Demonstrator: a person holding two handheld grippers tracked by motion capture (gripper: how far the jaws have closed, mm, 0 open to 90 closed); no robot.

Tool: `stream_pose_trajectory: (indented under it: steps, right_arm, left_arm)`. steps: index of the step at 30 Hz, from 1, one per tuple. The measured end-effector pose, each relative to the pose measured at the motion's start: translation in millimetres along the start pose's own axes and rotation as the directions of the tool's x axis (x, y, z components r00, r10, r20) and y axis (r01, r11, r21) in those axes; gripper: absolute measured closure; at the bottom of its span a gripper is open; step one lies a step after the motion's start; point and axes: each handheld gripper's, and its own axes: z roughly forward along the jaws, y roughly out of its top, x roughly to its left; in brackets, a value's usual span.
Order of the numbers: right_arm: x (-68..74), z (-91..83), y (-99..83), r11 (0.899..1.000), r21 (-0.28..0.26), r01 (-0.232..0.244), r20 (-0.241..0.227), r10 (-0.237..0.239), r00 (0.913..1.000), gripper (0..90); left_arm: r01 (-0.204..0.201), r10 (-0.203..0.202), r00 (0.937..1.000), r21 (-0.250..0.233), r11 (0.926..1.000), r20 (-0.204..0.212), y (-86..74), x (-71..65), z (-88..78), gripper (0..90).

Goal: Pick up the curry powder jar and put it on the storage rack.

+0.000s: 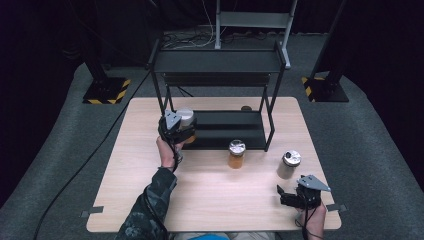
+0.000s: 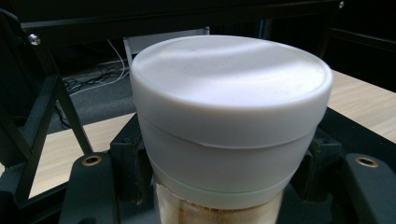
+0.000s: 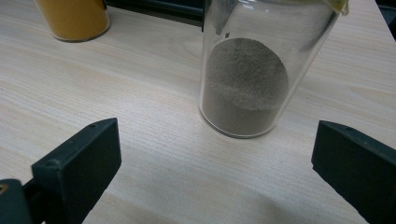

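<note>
- White-lidded jar (image 2: 231, 121) clamped upright in the left gripper (image 1: 176, 127), jaws pressed against the glass just below the lid; held at the left front corner of the black rack (image 1: 220, 65), beside its lower shelf (image 1: 230, 131).
- Long axis of that jar vertical; shelf directly ahead and slightly right of it, so probably a short forward move to set it down there.
- Orange-filled jar (image 1: 236, 154) standing free on the wooden table (image 1: 210, 195), just in front of the shelf, between the two hands, a little nearer the left one.
- Glass jar of grey powder (image 3: 247, 74) upright on the table, just ahead of the right gripper (image 1: 295, 196) and a touch to its left in the high view.
- Right gripper jaws spread wide, holding nothing, low over the near right corner of the table, pointed at the grey jar; jar apart from both jaws, centred slightly right of the gap in the right gripper view.
- Clearly the nearer hand for the grey jar: straight advance, then closing across the vertical glass.
</note>
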Motion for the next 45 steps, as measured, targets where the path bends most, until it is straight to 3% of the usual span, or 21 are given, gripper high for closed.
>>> stream_pose_trajectory:
  steps: [17, 36, 45]
  right_arm:
    - [0.1, -0.1, -0.2, 1.000, -0.001, 0.001, 0.001, -0.001, 1.0000, 0.6]
    - [0.2, -0.4, -0.7, 1.000, -0.004, 0.002, 0.001, -0.002, 1.0000, 0.6]
    - [0.1, -0.4, -0.7, 1.000, -0.004, 0.002, 0.000, -0.002, 1.0000, 0.6]
  left_arm:
    - [0.021, -0.021, 0.9997, 0.012, 0.9997, -0.009, -4.4, 3.5, 10.5, 34.1]
    - [0.073, -0.073, 0.9972, 0.017, 0.9972, -0.017, -13.2, 6.5, 20.9, 33.9]
    - [0.075, -0.074, 0.9967, 0.018, 0.9970, -0.031, -17.7, 6.5, 24.6, 33.9]
